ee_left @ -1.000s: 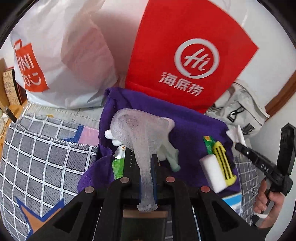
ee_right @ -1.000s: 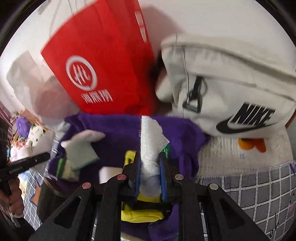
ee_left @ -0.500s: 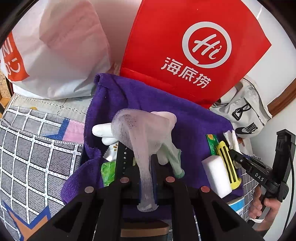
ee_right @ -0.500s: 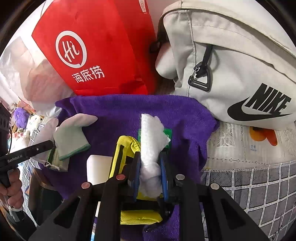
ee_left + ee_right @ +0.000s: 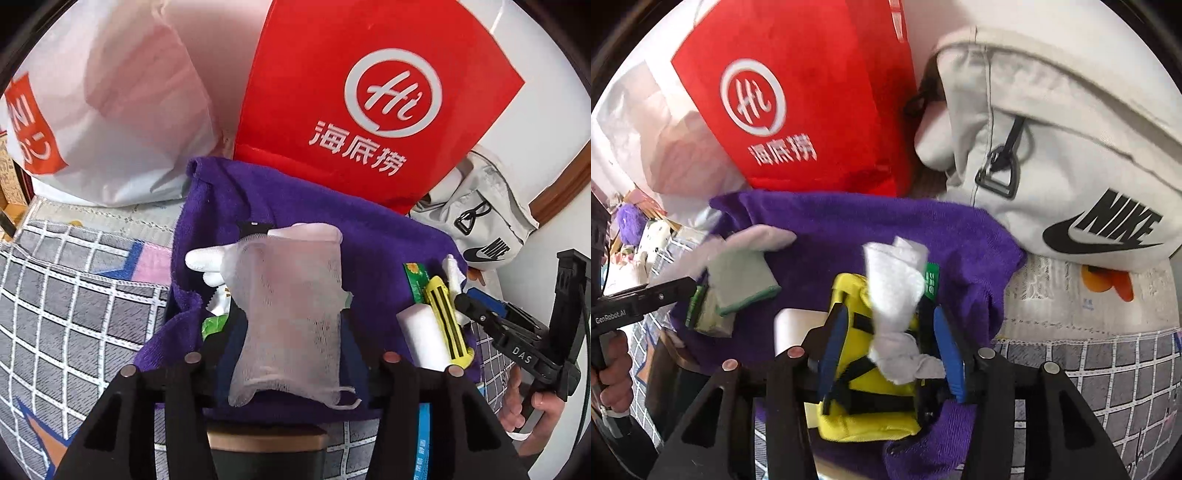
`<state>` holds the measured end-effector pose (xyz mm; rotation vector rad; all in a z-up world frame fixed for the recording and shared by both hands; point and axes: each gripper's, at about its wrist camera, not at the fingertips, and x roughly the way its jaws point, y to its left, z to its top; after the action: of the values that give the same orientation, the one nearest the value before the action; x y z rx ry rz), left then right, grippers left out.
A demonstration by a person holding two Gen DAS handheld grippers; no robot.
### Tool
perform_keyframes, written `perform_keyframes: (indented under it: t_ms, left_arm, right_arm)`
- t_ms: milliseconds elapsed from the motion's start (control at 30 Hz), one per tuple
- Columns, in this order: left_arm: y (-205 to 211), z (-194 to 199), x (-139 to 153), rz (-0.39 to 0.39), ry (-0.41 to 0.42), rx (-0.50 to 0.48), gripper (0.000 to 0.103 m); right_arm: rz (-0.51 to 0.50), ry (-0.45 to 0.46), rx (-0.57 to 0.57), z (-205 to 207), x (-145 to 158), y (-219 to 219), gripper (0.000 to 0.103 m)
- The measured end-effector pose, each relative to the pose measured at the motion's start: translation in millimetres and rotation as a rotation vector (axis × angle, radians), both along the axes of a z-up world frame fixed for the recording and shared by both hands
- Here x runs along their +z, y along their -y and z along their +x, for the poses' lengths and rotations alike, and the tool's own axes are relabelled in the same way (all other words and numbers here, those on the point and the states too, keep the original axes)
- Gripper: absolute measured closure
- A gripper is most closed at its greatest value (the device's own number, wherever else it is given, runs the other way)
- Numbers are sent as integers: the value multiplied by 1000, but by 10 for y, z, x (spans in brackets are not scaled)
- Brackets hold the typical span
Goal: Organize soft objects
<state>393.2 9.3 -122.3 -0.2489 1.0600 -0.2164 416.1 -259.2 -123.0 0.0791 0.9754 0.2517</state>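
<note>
Both jaws opening since before, mesh pouch (image 5: 288,317), white cloth (image 5: 894,295) between | bags: Hi, NIKE

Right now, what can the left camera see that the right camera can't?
Only the left wrist view shows the white mesh pouch between the opening left gripper fingers. Only the right wrist view shows the white cloth wad between the opening right gripper fingers, above a yellow pouch. Both show the purple towel, red bag, white glove and grey Nike bag.
</note>
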Motion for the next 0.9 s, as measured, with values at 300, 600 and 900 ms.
perform_keyframes:
  t_ms: [300,600,900]
  left_arm:
    - [-62,-352,343,23,42,7,44]
    - [-96,-977,707,62,119,6,44]
    - [-30,-1754,989,90,204,-19,37]
  right_arm:
    - [21,70,-34,-416,375,15,30]
    - [28,151,-82,-1153,806,-63,15]
    - [12,202,-102,-1975,1072,-213,15]
